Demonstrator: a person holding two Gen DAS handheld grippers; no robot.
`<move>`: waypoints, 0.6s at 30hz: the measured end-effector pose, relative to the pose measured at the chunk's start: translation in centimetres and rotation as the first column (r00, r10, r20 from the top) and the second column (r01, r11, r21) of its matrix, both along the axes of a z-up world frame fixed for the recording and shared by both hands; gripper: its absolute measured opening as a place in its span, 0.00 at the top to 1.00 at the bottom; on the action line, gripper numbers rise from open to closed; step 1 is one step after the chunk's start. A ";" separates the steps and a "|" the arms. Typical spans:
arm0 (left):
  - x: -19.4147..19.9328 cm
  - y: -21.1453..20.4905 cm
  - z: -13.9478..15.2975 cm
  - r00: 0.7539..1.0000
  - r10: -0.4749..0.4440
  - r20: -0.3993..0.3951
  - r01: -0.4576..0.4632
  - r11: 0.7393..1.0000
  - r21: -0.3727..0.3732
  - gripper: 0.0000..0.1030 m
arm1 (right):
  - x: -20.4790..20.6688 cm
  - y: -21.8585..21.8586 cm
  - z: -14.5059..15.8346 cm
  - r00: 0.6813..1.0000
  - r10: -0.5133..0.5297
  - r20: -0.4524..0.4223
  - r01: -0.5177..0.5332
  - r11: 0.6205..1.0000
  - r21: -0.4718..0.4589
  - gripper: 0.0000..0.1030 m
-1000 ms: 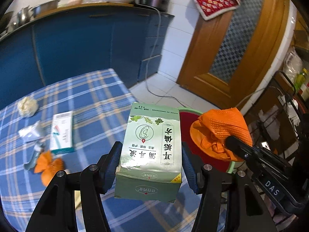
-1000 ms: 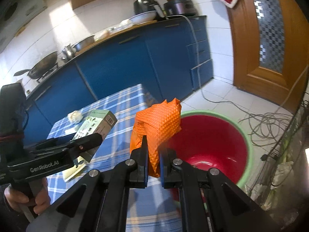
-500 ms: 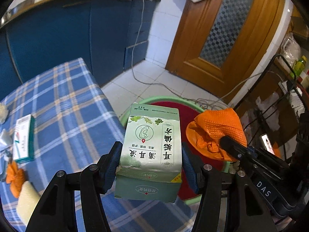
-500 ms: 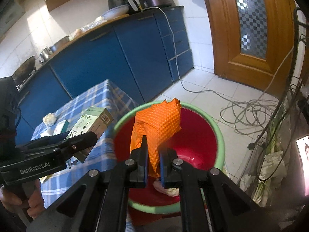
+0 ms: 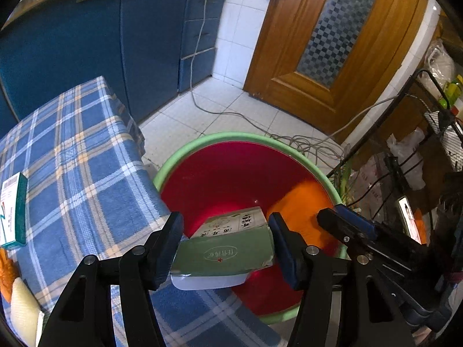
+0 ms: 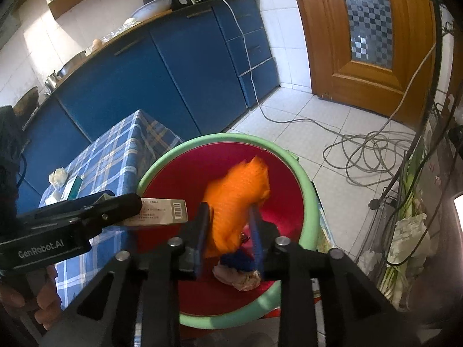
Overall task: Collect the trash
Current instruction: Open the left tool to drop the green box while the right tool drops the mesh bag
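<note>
A red basin with a green rim (image 5: 202,141) (image 6: 220,137) stands on the floor beside the table. My left gripper (image 5: 225,240) is open; the green medicine box (image 5: 228,243) lies tipped between its spread fingers over the basin, its barcode end showing in the right wrist view (image 6: 165,211). My right gripper (image 6: 228,231) is open over the basin; the blurred orange cloth (image 6: 237,193) (image 5: 301,199) is dropping from between its fingers. Some trash (image 6: 237,277) lies at the basin bottom.
The blue plaid table (image 5: 72,159) holds a teal box (image 5: 13,202), an orange scrap (image 5: 5,266), a yellow-white object (image 5: 23,306) and a white wad (image 6: 58,176). Blue cabinets (image 5: 115,43), a wooden door (image 5: 332,43), floor cables (image 6: 370,150) and a wire rack (image 5: 434,150) surround the basin.
Both grippers moved over the basin and opened. The green box tipped forward and slipped down between the left fingers. The orange cloth left the right gripper's grip and is falling.
</note>
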State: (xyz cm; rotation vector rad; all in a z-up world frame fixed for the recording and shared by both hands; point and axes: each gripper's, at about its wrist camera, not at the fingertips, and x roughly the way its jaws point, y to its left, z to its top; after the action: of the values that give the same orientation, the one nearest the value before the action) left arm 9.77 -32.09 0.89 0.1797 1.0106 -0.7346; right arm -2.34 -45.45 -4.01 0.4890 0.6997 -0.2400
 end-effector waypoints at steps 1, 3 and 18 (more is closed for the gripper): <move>0.1 0.0 0.0 1.000 0.003 -0.002 -0.003 1.000 0.000 0.39 | 0.0 -0.2 -0.1 1.000 0.001 0.001 -0.001 1.000 0.005 0.69; 0.2 0.1 0.0 1.000 0.010 -0.004 -0.010 1.000 -0.003 0.39 | 0.1 -0.4 -0.2 1.000 0.003 0.000 -0.003 1.000 0.012 0.68; -0.1 0.8 1.2 0.999 0.041 0.021 -0.040 0.999 -0.023 0.39 | -0.1 -1.2 -0.1 1.000 0.008 0.019 -0.009 0.999 0.042 0.67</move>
State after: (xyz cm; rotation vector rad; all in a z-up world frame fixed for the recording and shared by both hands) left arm 9.69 -31.33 2.08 0.1467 0.9822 -0.7058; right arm -2.47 -46.69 -4.14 0.5280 0.6893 -0.2129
